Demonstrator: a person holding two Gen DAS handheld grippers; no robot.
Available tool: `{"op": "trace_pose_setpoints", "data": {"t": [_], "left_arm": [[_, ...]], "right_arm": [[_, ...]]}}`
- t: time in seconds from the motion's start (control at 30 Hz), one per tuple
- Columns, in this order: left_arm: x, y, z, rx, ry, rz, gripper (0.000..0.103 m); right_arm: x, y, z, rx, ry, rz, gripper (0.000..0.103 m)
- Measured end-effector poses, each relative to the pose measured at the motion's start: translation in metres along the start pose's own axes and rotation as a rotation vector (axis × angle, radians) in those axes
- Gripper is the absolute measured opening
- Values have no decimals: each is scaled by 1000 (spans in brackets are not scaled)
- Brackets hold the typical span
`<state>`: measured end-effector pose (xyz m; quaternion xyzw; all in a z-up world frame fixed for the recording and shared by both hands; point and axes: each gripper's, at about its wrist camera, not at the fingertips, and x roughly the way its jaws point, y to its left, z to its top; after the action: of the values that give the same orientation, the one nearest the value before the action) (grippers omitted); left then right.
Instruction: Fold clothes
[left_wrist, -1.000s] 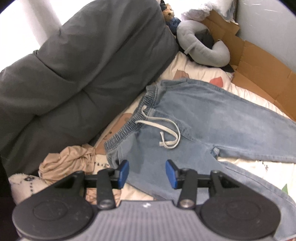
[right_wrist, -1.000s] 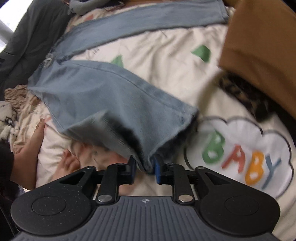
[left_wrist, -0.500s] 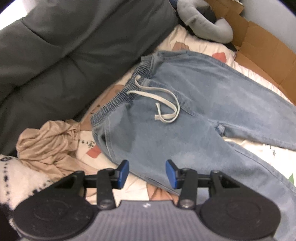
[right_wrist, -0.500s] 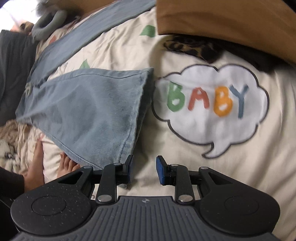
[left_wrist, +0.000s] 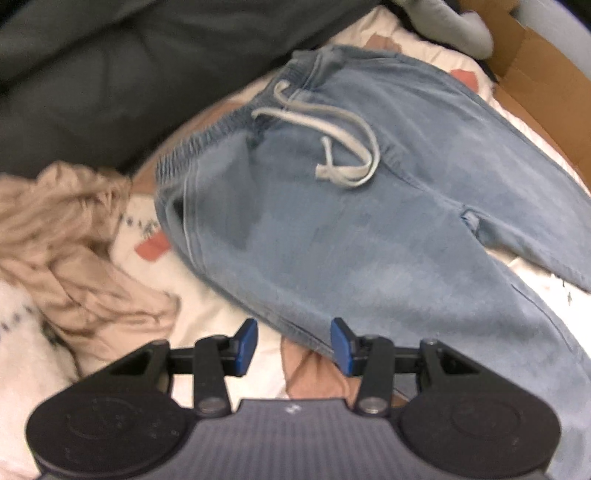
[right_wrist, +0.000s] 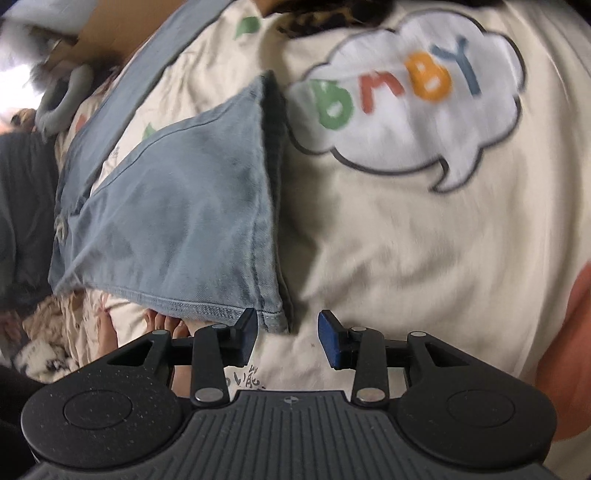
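Light blue jeans (left_wrist: 351, 240) lie spread on the bed, elastic waistband and white drawstring (left_wrist: 343, 147) toward the top of the left wrist view. My left gripper (left_wrist: 293, 345) hangs open low over the jeans' near hip edge, and its pads press on nothing. In the right wrist view one jeans leg (right_wrist: 177, 221) lies flat on the cream sheet (right_wrist: 406, 240). Its hem corner rests just ahead of my right gripper (right_wrist: 288, 332), close to the left finger. The right jaws are opening and grip nothing.
A crumpled beige garment (left_wrist: 66, 240) lies left of the jeans. A dark grey duvet (left_wrist: 92, 74) is bunched behind it. Cardboard (left_wrist: 535, 74) and a grey neck pillow (left_wrist: 454, 26) line the far side. A "BABY" cloud print (right_wrist: 406, 92) marks the sheet. A person's toes (right_wrist: 162, 325) show under the hem.
The right gripper let go of the leg hem, which now lies flat, and the view rolled. The left gripper sank closer to the jeans' hip edge.
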<state>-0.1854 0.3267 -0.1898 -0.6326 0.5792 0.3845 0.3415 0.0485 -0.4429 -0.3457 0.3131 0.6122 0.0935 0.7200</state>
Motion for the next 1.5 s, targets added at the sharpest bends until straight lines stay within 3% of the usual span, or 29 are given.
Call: {"op": "trace_pose_setpoints", "data": {"t": [0.3,0.63,0.73,0.8,0.93,0.97,1.5], "left_arm": [[40,19,-14,-180,-23,-51,46],[63,28,-6,-362,-73,-83,43],[65,32,-2,-411,-81,-95,38],[65,34,-2,-440,-82,-101,35],[64,38,-5,-494,-91,-105,21],[62,39,-6,-502,-97,-106,19],[26,53,-25,-452,-89,-85,12]], "right_arm": [[16,-11,-11,141,-54,33,43],[34,3,-5,168,-90,44,44],[35,4,-4,171,-94,49,38],[33,4,-3,176,-89,46,28],[26,2,-4,182,-97,48,16],[23,2,-4,181,-101,48,10],[-38,32,-5,81,-89,-6,4]]}}
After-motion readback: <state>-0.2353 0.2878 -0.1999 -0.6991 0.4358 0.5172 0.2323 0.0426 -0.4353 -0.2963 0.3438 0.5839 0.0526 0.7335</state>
